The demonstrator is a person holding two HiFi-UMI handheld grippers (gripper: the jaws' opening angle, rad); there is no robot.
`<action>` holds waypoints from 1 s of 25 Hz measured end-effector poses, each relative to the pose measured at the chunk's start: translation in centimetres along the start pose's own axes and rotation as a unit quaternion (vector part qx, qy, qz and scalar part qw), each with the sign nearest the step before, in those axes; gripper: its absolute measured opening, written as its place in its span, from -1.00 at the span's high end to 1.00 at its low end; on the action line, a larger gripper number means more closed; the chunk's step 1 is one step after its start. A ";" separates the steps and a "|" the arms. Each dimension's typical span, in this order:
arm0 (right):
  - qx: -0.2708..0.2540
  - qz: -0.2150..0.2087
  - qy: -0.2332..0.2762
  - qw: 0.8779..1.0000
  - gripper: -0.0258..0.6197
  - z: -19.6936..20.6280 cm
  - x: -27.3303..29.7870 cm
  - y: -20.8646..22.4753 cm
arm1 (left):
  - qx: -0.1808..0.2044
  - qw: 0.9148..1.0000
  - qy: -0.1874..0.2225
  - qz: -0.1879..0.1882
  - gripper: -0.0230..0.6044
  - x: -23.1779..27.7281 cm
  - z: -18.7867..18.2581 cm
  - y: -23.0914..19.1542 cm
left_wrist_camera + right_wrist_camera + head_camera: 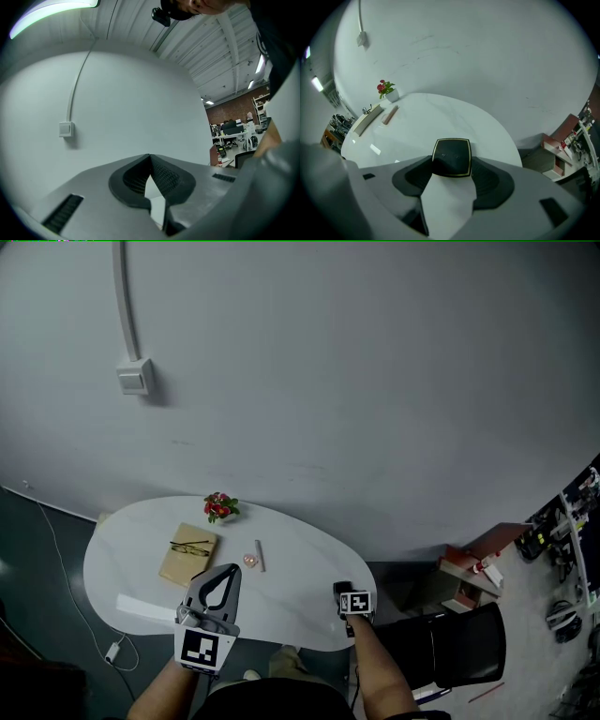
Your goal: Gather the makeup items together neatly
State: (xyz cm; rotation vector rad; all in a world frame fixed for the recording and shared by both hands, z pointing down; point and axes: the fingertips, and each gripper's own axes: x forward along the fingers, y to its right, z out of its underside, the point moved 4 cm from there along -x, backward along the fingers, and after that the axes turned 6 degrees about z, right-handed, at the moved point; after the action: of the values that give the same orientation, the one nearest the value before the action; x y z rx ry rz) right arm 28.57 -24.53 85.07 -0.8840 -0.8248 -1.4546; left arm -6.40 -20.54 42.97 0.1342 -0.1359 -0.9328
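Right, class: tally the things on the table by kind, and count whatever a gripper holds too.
Makeup: 3 (compact held in the right gripper, stick, round item)
Book: 1
Glasses: 1, lying on the book
Flowers: 1
Total: 6

This is an open-plan office with an industrial look. Past the plain grey partition wall [117, 108], rows of workstations with monitors [232, 129] stand before a red brick wall [229, 110], under a ribbed white ceiling [201, 42] with strip lights [259, 63].
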 end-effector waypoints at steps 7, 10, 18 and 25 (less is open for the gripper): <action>-0.072 0.023 0.053 0.996 0.06 -0.6 -1.6 -0.1 | 0.000 1.000 -0.005 -0.002 0.87 -0.3 0.1 -0.2; -0.129 0.007 0.082 0.988 0.06 -1.4 -2.5 -2.4 | 0.001 1.000 -0.009 -0.006 0.87 -0.5 0.5 -0.9; -0.155 -0.058 0.084 0.983 0.06 -4.5 -1.3 -10.3 | -0.002 1.000 -0.004 -0.013 0.87 -0.3 0.7 -1.9; -0.168 -0.107 0.068 0.978 0.06 -7.7 0.8 -16.8 | -0.006 0.999 -0.005 -0.031 0.87 0.3 1.0 -3.4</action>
State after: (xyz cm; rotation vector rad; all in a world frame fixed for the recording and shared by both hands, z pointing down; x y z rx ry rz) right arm 11.29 -30.62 82.31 -0.9541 -0.5941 -1.8595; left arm -9.07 -22.78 43.35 0.1228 -0.1355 -0.9970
